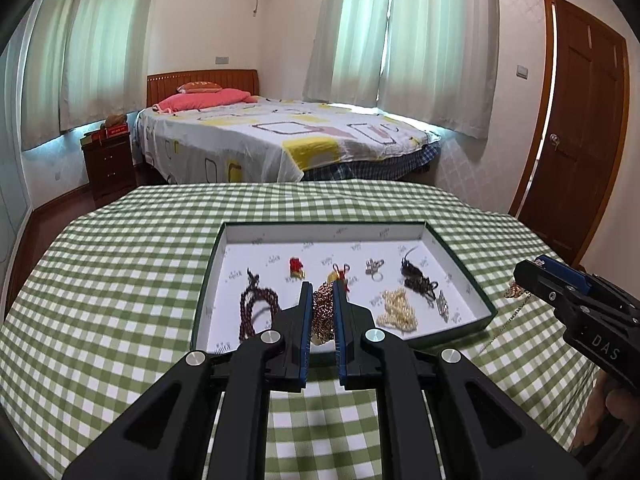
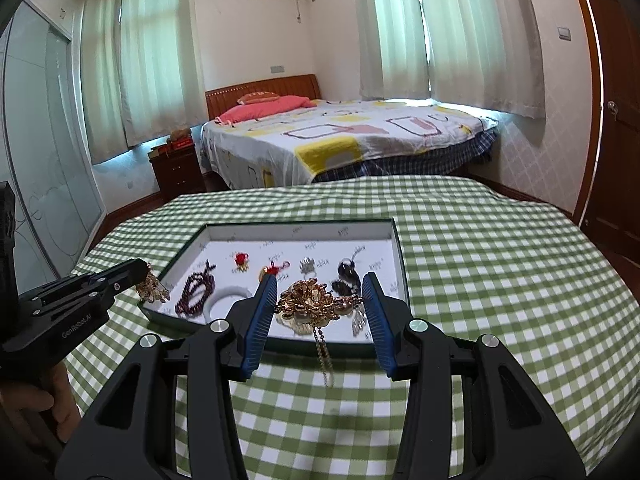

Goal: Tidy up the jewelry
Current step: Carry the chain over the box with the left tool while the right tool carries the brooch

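So here's where we are with the jewelry sort. In the left wrist view our left gripper [image 1: 323, 286] sits at lower centre of the frame. Its blue pads are squeezed narrow on a coppery-gold chain bundle [image 1: 323, 314], which bunches up between them.

In the right wrist view the right gripper [image 2: 321, 278] is at bottom centre. Its claw is about medium width, and a gold necklace [image 2: 316, 304] is wedged across from one pad to the other. A thin tail of the necklace dangles down past the near rim of the box and looks a bit blurred.

Both pieces hang over the near part of the shallow white-lined box [image 1: 320, 226]. The box sits mid-frame on the green checked tablecloth [image 1: 120, 280].

Here's what we can see lying in the box:
- a dark red bead bracelet [image 1: 256, 308] at the left
- a small red charm [image 1: 296, 268] further back
- a silver ring piece [image 1: 374, 268] right of centre
- a dark bead strand [image 1: 416, 276] toward the right
- a cream pearl string [image 1: 400, 310] in front of the dark strand
- a small silver clip [image 1: 442, 306] just beside the pearls
- a white bangle [image 2: 230, 296] near the red beads, seen from the right wrist

Each gripper also shows up at the edge of the other camera's frame. The right one is at the far right of the left view, with its gold dangling off the tip. The left one is at the lower left of the right view, with a hand [image 2: 60, 396] on its handle.
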A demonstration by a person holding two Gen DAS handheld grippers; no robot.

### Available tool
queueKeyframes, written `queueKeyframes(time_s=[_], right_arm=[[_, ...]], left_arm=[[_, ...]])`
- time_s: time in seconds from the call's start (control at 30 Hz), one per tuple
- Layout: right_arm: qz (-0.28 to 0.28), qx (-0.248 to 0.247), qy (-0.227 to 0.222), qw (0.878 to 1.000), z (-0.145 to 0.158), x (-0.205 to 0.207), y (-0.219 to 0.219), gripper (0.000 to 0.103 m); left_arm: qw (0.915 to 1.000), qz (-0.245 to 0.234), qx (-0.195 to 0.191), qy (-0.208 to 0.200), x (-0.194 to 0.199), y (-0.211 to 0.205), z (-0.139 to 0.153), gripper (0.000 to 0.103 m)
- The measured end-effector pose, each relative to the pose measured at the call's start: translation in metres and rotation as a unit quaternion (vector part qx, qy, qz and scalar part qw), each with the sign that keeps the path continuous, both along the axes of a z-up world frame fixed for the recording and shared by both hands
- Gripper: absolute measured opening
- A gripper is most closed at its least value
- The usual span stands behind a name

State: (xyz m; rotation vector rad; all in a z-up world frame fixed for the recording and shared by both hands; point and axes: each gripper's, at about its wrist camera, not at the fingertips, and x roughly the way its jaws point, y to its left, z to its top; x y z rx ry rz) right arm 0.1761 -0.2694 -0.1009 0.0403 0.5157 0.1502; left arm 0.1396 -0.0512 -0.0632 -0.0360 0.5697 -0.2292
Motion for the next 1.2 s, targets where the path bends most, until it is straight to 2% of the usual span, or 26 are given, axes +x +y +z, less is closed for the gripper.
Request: queueKeyframes(time_s=[0.33, 0.7, 1.03, 1.2], right_arm=[[0.013, -0.004, -0.028, 1.000, 0.022, 0.031, 0.009, 0.043], [0.018, -0.005, -0.037, 0.999, 0.029, 0.085, 0.015, 0.043], [0.020, -0.010, -0.031, 0.999, 0.016, 0.137, 0.020, 0.043], [0.018, -0.015, -0.011, 1.000, -0.004, 0.162, 0.021, 0.043]], left_arm=[[0.9998, 0.004, -0.005, -0.017, 0.029, 0.006, 0.016, 0.011], [0.9995, 0.023, -0.003, -0.023, 0.075, 0.012, 0.021, 0.011], [0.9993, 0.023, 0.004, -0.031, 0.120, 0.009, 0.016, 0.011], [0.9995, 0.027, 0.011, -0.011, 0.143, 0.009, -0.001, 0.011]])
